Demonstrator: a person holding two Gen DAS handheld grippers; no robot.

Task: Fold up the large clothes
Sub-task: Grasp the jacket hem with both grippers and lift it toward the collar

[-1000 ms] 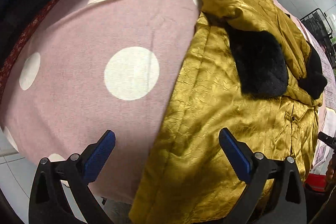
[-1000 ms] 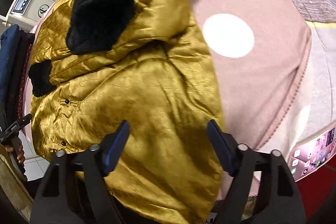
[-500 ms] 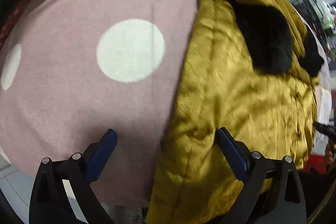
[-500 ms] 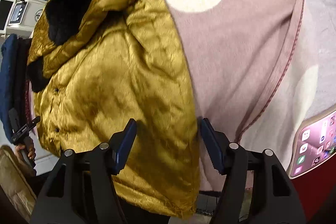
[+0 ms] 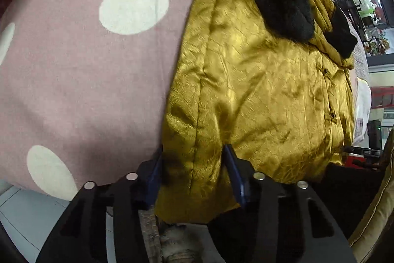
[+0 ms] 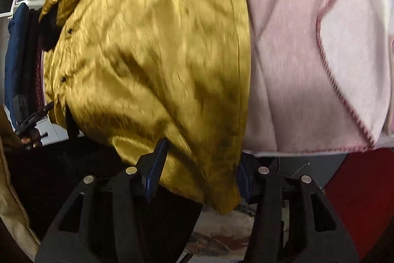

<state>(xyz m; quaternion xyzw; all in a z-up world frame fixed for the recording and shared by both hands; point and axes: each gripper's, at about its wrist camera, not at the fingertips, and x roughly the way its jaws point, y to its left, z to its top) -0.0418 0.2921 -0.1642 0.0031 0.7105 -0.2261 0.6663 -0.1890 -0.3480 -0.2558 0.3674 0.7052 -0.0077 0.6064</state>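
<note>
1. The gold jacket (image 5: 258,80) lies flat on the pink polka-dot blanket (image 5: 86,70), its near hem hanging over the front edge.
2. The left gripper (image 5: 193,170) has just been closing; its blue pads straddle the jacket's left hem corner and appear to pinch it.
3. The right gripper (image 6: 199,171), also just closing, straddles the right hem corner (image 6: 216,179) the same way.
4. Open blanket lies on both sides of the jacket.
5. Black fur trim (image 5: 280,1) lies at the far end.
</note>
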